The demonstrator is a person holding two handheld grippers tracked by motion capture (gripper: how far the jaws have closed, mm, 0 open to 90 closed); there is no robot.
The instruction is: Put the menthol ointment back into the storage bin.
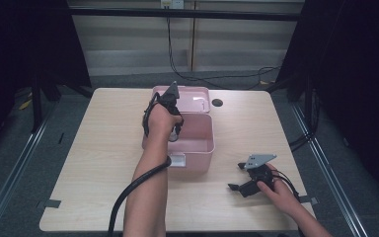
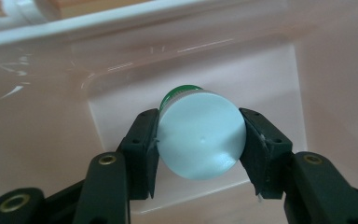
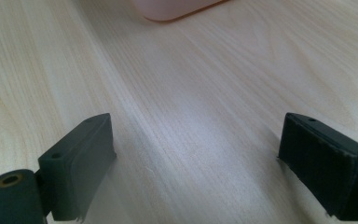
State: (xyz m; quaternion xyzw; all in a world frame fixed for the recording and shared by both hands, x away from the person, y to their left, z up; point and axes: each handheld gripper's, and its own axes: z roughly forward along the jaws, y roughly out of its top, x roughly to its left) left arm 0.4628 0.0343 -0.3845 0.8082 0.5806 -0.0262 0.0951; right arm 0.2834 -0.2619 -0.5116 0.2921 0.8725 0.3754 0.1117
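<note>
A pink plastic storage box [image 1: 197, 143] sits open near the middle of a light wood-grain table [image 1: 103, 163], its lid [image 1: 195, 98] swung back on the far side. The person's left hand [image 1: 162, 121] reaches in from the bottom of the high view and holds the left gripper [image 1: 173, 129] pointed down into the near-left part of the box. In the left gripper view, that gripper [image 2: 199, 140] has its two black jaws clamped on either side of a small bottle [image 2: 200, 135], whose pale blue-white round cap faces the camera and whose green body shows just behind the cap; the bottle hangs over the pale pink floor of the box [image 2: 46, 135], and whether it touches that floor cannot be told. The right hand [image 1: 282, 192] rests on the table near its right front corner, well apart from the box, holding the right gripper [image 1: 237, 177] low with its grey three-cornered plate on top. In the right gripper view, this gripper [image 3: 196, 158] has its jaws spread wide with nothing between them but bare tabletop [image 3: 191, 93], and a corner of the pink box [image 3: 172, 8] shows at the top edge. A small dark round hole [image 1: 217, 102] lies in the tabletop just right of the lid.
</note>
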